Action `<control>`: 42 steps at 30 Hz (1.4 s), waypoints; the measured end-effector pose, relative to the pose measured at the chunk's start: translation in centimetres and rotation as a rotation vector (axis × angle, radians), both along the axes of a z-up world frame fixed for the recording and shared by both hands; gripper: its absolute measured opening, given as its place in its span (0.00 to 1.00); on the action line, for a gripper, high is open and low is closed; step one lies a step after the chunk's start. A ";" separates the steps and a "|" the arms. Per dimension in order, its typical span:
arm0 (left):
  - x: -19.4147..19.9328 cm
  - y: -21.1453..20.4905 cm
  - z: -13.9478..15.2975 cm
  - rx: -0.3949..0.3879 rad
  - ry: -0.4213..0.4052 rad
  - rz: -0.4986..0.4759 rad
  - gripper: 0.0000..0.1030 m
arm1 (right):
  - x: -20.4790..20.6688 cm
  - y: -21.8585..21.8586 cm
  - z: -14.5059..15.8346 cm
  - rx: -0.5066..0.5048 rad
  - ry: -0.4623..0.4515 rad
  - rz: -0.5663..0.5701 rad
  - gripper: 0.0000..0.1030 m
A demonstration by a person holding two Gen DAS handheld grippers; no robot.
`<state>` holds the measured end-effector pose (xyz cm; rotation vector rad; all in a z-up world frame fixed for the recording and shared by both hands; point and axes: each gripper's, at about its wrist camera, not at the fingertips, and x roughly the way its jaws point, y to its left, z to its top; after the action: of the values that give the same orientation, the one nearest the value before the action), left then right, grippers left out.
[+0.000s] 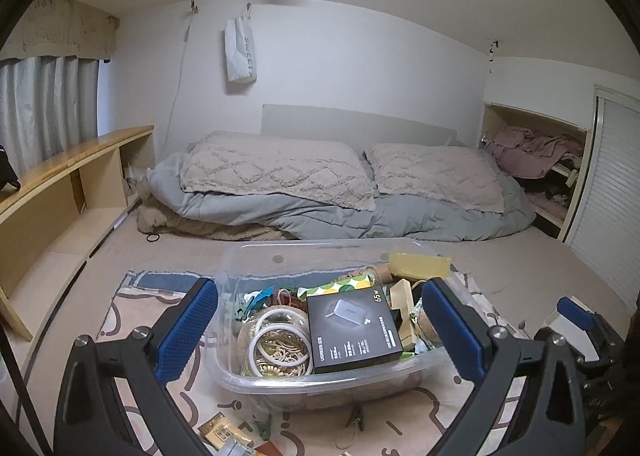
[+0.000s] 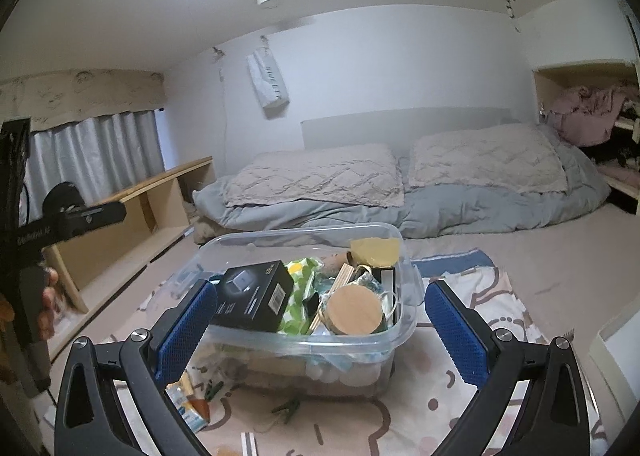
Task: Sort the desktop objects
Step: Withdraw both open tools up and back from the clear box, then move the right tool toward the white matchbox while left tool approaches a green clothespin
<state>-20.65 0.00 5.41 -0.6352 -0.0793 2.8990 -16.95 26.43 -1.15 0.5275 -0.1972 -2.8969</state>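
Note:
A clear plastic bin (image 1: 256, 380) stands on a patterned cloth (image 1: 136, 308) on the bed; it also shows in the right wrist view (image 2: 404, 264). It holds a black charger box (image 1: 354, 330), white rings (image 1: 276, 340), a cork-lidded jar (image 2: 354, 314), a green dotted pack (image 1: 340, 286) and several other small things. My left gripper (image 1: 322, 330) is open and empty, held above the bin's near side. My right gripper (image 2: 320, 330) is open and empty, also just before the bin. Green clips (image 1: 356, 418), (image 2: 288, 406) and small packets (image 1: 222, 434) lie on the cloth in front of the bin.
Pillows (image 1: 276, 171) and a grey duvet (image 1: 320, 215) lie behind the bin. A wooden shelf (image 1: 80, 175) runs along the left. The other gripper shows at the right edge in the left wrist view (image 1: 576, 316) and at the left edge in the right wrist view (image 2: 36, 236).

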 end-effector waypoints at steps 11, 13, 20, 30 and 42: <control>2.1 0.1 -2.0 -0.036 0.013 -0.027 1.00 | 2.2 -1.9 -3.0 0.105 0.029 0.093 1.00; 2.7 0.1 -2.9 -0.054 0.022 -0.034 1.00 | 2.1 -2.4 -4.1 0.125 0.012 0.116 1.00; 3.7 -0.8 -6.4 -0.063 0.053 -0.029 1.00 | 1.4 -4.4 -8.7 0.196 -0.085 0.195 1.00; 2.5 -1.7 -13.5 -0.125 -0.055 -0.038 1.00 | 0.2 -7.9 -15.5 0.314 -0.287 0.308 1.00; -0.1 -1.3 -21.6 -0.174 -0.296 -0.056 1.00 | -0.9 -10.6 -20.0 0.404 -0.453 0.417 1.00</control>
<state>-20.79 -1.33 -16.18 -1.0745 0.1527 2.7563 -17.84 15.84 -21.20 1.1361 0.3997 -2.3728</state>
